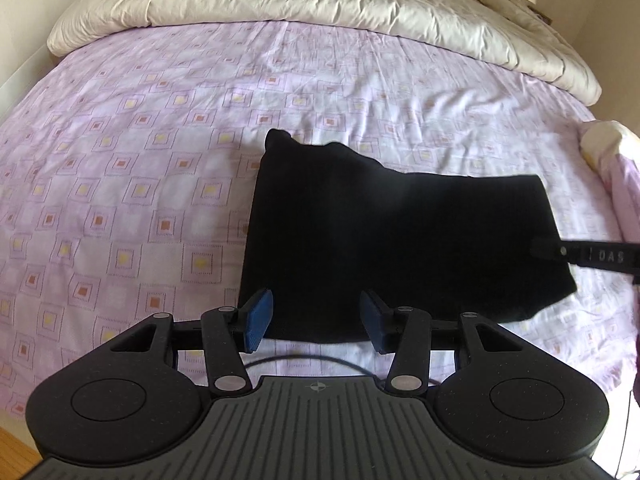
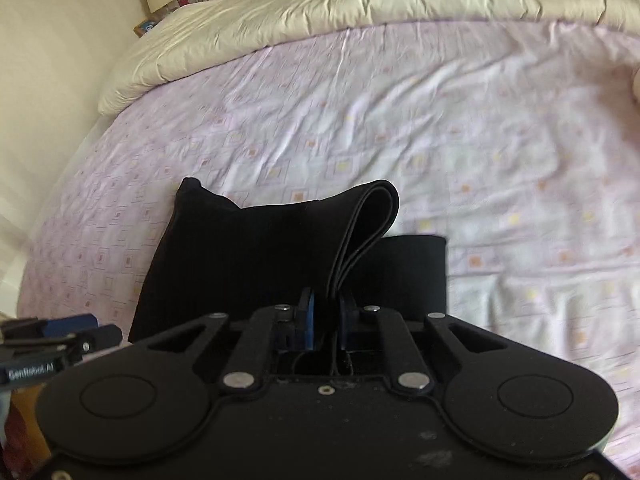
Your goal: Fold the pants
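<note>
While the black pants [image 1: 360, 240] lie folded on the lilac bed [image 1: 120, 200], the left gripper [image 1: 316, 322] hangs over their near edge with jaws apart and empty, and the right gripper [image 2: 326, 312] has its jaws clamped on a lifted fold.

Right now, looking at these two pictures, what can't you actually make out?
- Pants: both views show only flat black, so seams, pockets and layer count are lost.
- Right gripper: the pinched fabric hides its pads' grip; the left view's edge crops it.
- Bedside items: small and blurred.
- Bedsheet pattern: blurred in the right view.
</note>
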